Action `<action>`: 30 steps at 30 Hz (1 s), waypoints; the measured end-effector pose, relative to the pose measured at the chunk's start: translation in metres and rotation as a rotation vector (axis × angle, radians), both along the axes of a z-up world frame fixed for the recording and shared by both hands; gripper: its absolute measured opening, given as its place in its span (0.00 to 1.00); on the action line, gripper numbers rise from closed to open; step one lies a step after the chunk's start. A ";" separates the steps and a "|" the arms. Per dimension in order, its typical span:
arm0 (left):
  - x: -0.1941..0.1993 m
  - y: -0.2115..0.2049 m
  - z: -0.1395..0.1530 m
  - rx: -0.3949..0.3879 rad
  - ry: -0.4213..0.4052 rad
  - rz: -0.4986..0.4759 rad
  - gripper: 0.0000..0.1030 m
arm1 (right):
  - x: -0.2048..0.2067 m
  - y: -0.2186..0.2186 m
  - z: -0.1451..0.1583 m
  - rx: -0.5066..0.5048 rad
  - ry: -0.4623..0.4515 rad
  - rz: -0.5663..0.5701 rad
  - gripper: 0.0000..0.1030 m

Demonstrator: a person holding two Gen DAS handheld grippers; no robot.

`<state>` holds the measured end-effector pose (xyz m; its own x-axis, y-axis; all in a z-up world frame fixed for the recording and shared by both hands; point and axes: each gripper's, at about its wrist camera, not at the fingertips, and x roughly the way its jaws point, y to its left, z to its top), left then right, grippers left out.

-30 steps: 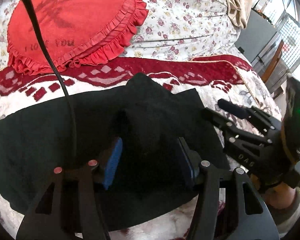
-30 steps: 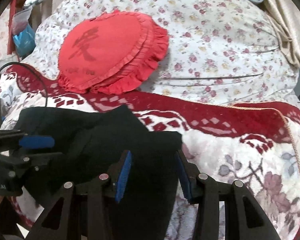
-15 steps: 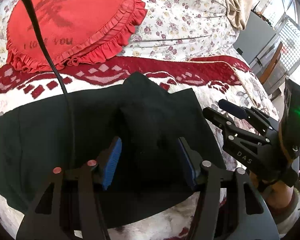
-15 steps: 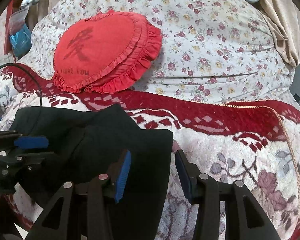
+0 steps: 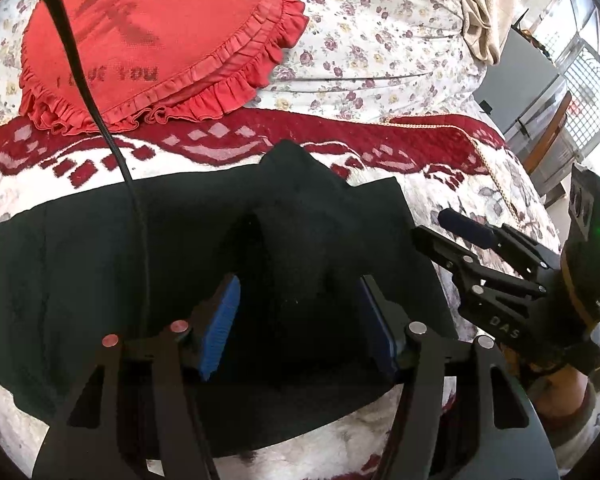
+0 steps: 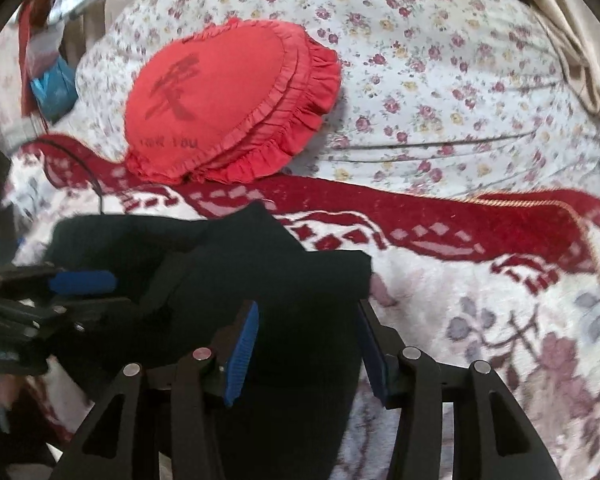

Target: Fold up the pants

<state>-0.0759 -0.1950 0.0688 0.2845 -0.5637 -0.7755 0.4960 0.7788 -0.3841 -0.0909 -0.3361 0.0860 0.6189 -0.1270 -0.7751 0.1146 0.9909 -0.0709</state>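
Black pants lie folded across the blanket, with a raised hump in the middle. My left gripper is low over that hump. Its blue pads stand well apart on either side of the cloth and do not press it. My right gripper sits over the pants' right end; its jaws are opening with cloth lying between them, unpinched. Each gripper shows in the other's view: the right gripper at the pants' right edge, the left gripper at the far left.
A red heart-shaped frilled cushion rests behind the pants on a floral quilt. The red and white blanket covers the bed to the right. A black cable crosses the left wrist view. Furniture stands beyond the bed's right side.
Both pairs of jaws have spread a little wider around the black cloth. Neither hand has shifted noticeably, and the pants lie much as before.
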 end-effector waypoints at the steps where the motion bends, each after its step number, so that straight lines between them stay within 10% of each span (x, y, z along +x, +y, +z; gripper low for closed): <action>1: 0.000 0.000 0.000 0.000 0.000 0.000 0.58 | 0.001 -0.001 -0.001 0.017 -0.001 -0.002 0.46; 30: 0.009 -0.031 -0.025 -0.005 0.026 0.017 0.58 | -0.006 -0.049 -0.022 0.099 0.029 -0.090 0.46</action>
<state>-0.0672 -0.2260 0.0440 0.2740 -0.5626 -0.7800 0.4722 0.7853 -0.4005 -0.0974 -0.3847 0.0639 0.5852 -0.1031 -0.8043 0.2029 0.9789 0.0221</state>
